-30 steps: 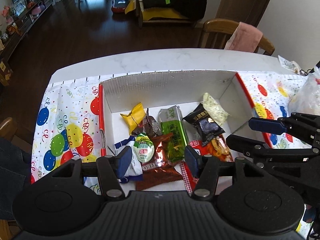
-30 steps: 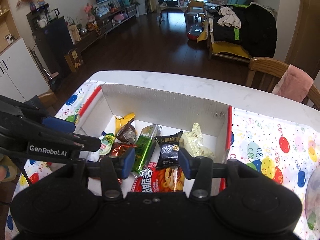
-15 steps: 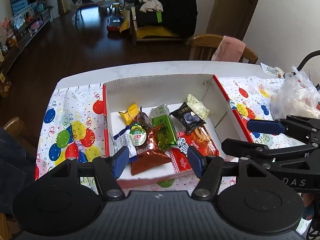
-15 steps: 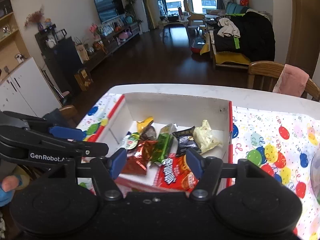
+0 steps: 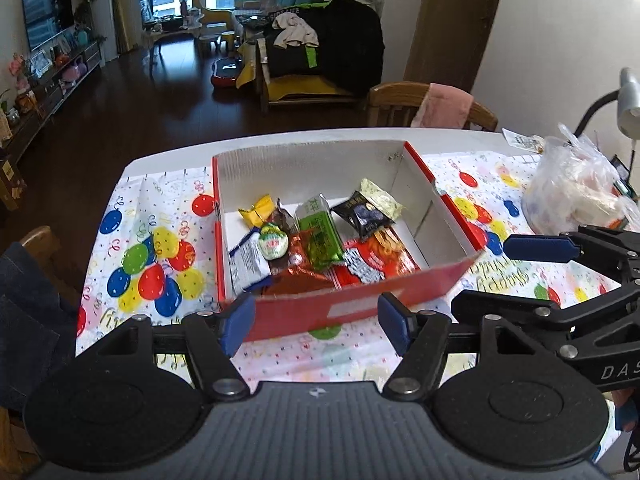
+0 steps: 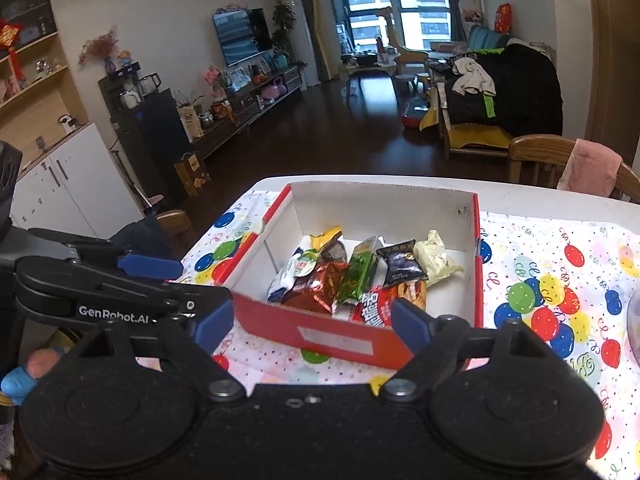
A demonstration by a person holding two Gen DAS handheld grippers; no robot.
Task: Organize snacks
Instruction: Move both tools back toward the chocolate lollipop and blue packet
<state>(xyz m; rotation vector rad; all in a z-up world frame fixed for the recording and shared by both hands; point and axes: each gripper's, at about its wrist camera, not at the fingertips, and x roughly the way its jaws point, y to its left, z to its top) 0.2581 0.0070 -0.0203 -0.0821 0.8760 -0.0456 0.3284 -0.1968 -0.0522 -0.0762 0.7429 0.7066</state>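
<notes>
The left gripper (image 5: pixel 318 326) hangs just in front of the red box (image 5: pixel 344 306), its blue pads (image 5: pixel 236 326) spreading wider with nothing between them. The right gripper (image 6: pixel 312 326) sits beside it, also just short of the box's near wall, its jaws opening too and empty.

Inside the box the snacks lie in a loose pile: a green packet (image 5: pixel 320 236) near the middle, a black packet (image 5: pixel 362 216) and a pale one (image 5: pixel 380 198) toward the far right corner, a yellow one (image 5: pixel 256 210) at the far left, a white packet (image 5: pixel 248 262) and a large red bag (image 5: pixel 380 258) against the near wall.

The sorting looks close to finished. If more pieces are to come, each claw should clear the near wall before swinging aside, so the light cardboard is not dragged.

The box rests on a balloon-print tablecloth (image 5: pixel 140 248) over a white table (image 5: pixel 168 156). Right of the box stands a clear plastic bag (image 5: pixel 576 188). Beyond it are a wooden chair (image 5: pixel 394 104) and a dark-floored living room.
</notes>
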